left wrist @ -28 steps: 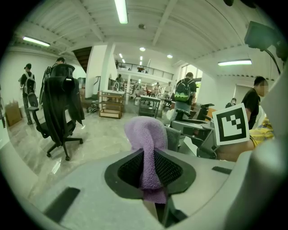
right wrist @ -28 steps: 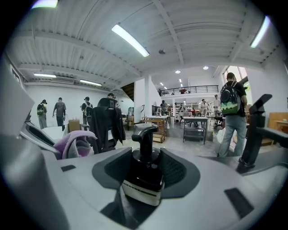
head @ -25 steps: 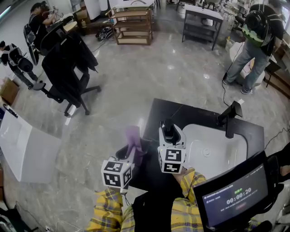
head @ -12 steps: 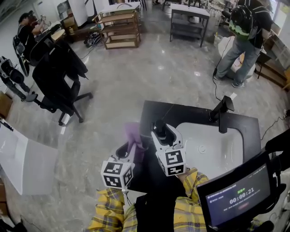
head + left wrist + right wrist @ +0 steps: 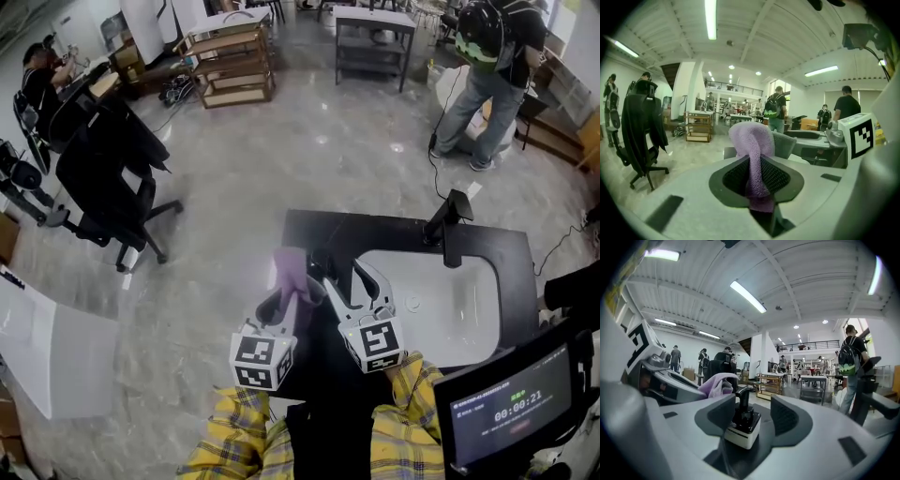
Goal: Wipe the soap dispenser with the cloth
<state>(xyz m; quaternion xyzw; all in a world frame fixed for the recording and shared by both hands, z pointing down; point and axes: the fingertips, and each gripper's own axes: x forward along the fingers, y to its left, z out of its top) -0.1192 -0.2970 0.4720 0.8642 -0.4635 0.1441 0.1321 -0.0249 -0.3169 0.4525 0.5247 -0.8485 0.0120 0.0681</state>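
Note:
A soap dispenser [image 5: 742, 422], white block body with a black pump, stands on the black counter [image 5: 309, 230] between the jaws of my right gripper [image 5: 754, 416]. Those jaws are opening, and a gap shows on the dispenser's right side. In the head view the right gripper [image 5: 352, 279] reaches over the counter's left part, its fingers spread. My left gripper [image 5: 286, 292] sits just left of it, shut on a purple cloth [image 5: 289, 266]. The cloth [image 5: 752, 150] bunches up above the jaws and hangs down between them. It also shows in the right gripper view, the cloth [image 5: 717, 383] close beside the pump.
A white sink [image 5: 441, 300] with a black faucet [image 5: 448, 220] fills the counter's right part. A monitor [image 5: 511, 408] stands at the near right. On the floor to the left is a black office chair [image 5: 103, 159]. A person [image 5: 483, 66] stands beyond the counter.
The right gripper's jaws have spread wider around the dispenser. The left gripper with the cloth has moved right and up, closer to the right gripper.

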